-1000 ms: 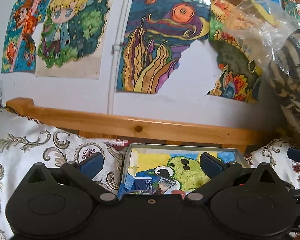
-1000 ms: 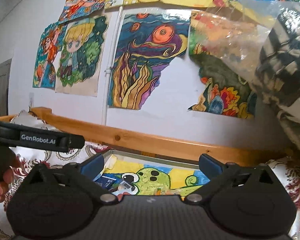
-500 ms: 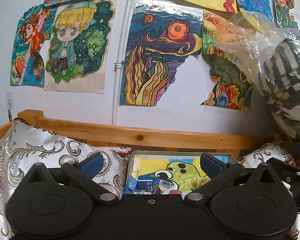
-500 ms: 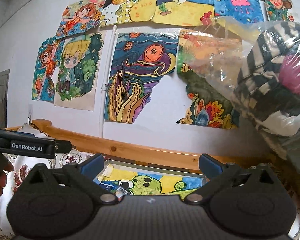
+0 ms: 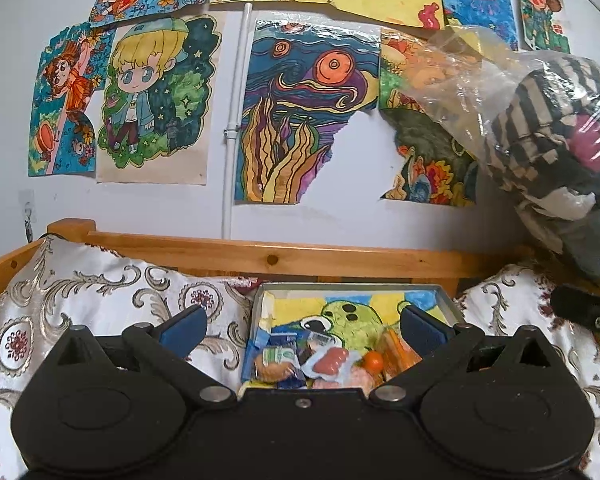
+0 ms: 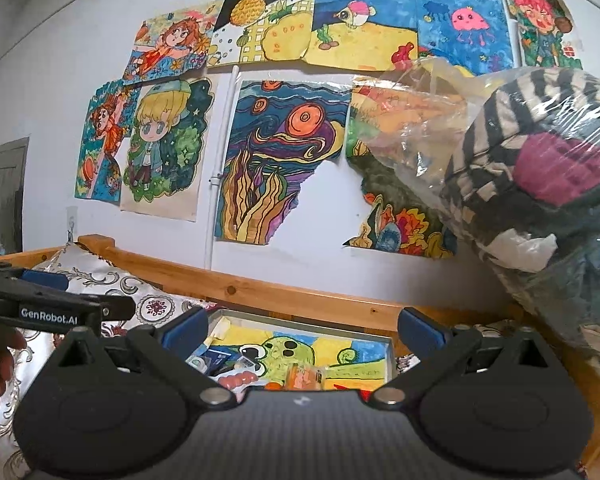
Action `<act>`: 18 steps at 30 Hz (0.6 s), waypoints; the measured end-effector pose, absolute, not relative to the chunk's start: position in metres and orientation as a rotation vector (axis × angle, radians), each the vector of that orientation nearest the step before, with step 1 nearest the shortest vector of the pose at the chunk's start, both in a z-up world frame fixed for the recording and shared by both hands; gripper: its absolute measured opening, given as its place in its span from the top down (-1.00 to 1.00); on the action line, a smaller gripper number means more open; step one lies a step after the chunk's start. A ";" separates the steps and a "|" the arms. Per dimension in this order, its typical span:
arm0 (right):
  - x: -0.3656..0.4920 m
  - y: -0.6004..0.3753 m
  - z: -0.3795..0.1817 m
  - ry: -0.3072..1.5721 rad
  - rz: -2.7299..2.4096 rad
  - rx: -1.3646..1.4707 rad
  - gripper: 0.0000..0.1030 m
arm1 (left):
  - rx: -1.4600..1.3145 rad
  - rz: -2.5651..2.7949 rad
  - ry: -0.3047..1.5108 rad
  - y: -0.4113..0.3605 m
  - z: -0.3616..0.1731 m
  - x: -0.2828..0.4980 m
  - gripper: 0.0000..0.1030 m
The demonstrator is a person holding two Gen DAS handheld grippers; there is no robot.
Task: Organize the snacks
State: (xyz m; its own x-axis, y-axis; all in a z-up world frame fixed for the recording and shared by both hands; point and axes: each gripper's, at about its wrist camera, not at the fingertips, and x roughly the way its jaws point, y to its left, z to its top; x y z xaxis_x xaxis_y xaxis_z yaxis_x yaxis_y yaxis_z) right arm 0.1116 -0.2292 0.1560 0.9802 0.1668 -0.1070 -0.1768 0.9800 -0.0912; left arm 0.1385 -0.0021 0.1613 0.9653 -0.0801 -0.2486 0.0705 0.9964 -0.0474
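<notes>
While both the left tongs (image 5: 302,330) and right tongs (image 6: 302,330) hover spread and empty, the snacks (image 5: 320,360) lie heaped in the tray (image 5: 446,304) on the bed; a blind descent risks crushing soft packets.

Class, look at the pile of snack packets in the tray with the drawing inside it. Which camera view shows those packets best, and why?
The left wrist view: the snack packets lie in plain sight between the open fingers, with separate wrappers easy to tell apart in the tray. In the right wrist view the gripper's body covers much of the pile; only a few packets peek out.
</notes>
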 end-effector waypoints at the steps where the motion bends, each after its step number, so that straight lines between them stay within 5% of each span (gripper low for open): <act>1: 0.108 -0.230 0.157 0.099 0.171 -0.100 -1.00 | -0.036 -0.075 0.253 -0.002 0.161 0.134 -0.99; 18: 0.044 -0.229 0.142 0.118 0.178 -0.059 -1.00 | -0.033 -0.071 0.286 0.001 0.137 0.065 -0.99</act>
State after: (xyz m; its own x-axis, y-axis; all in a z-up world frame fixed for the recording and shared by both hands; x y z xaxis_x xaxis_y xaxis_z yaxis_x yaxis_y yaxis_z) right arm 0.0439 -0.2288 0.1420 0.9774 0.1727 -0.1218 -0.1796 0.9826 -0.0478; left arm 0.0645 0.0009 0.1367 0.9568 -0.0747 -0.2811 0.0653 0.9969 -0.0428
